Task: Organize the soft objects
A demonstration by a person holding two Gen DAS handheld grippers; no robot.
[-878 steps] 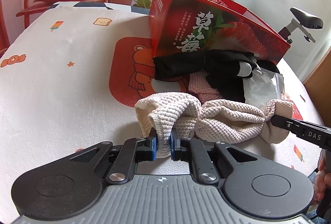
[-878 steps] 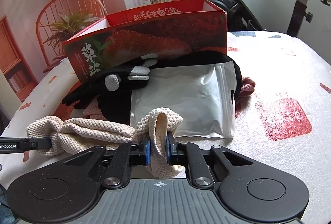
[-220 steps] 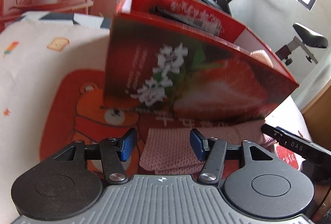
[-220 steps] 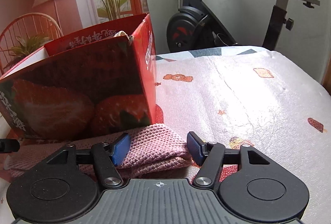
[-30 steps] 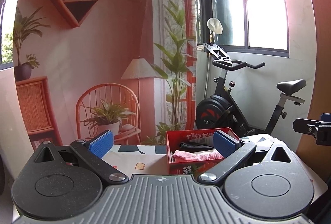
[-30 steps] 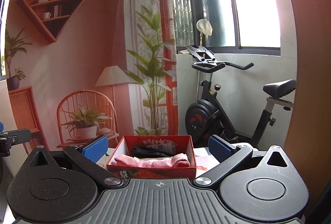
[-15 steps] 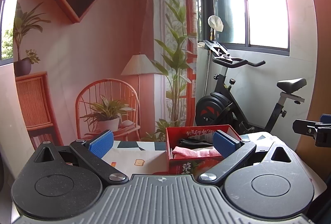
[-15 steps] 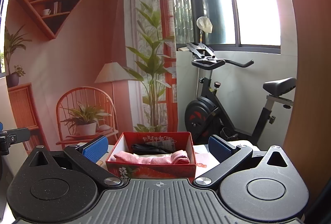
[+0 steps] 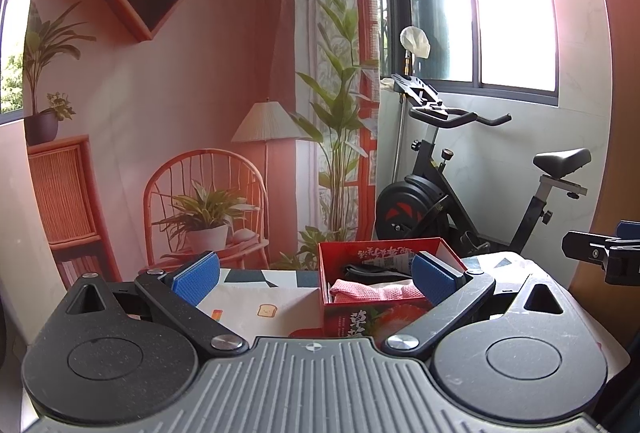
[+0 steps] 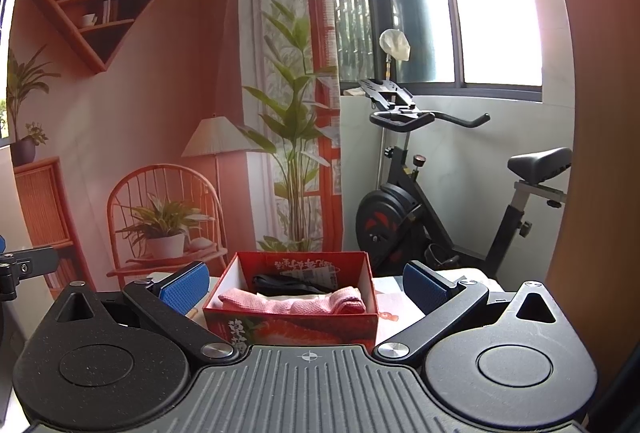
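The red strawberry-print box (image 9: 374, 317) (image 10: 296, 329) stands on the table. Inside it lie a pink knitted cloth (image 9: 372, 291) (image 10: 292, 303), a cream cloth under it, and black gloves (image 9: 374, 271) (image 10: 290, 283) behind. My left gripper (image 9: 314, 275) is wide open and empty, held back from and above the box. My right gripper (image 10: 304, 283) is also wide open and empty, held back from the box. The right gripper's tip (image 9: 600, 253) shows at the right edge of the left wrist view; the left gripper's tip (image 10: 24, 267) shows at the left edge of the right wrist view.
The table (image 9: 256, 303) has a white cloth with cartoon prints. Behind it are an exercise bike (image 9: 448, 201) (image 10: 432, 209), a tall plant (image 10: 296, 153), and a wall mural with a chair and potted plant (image 9: 204, 217). A wooden panel (image 10: 588, 233) stands at the right.
Both grippers stay wide open and pulled back. The view has tilted slightly, so the box sits a little higher and nearer in both views. Nothing in the box has moved.
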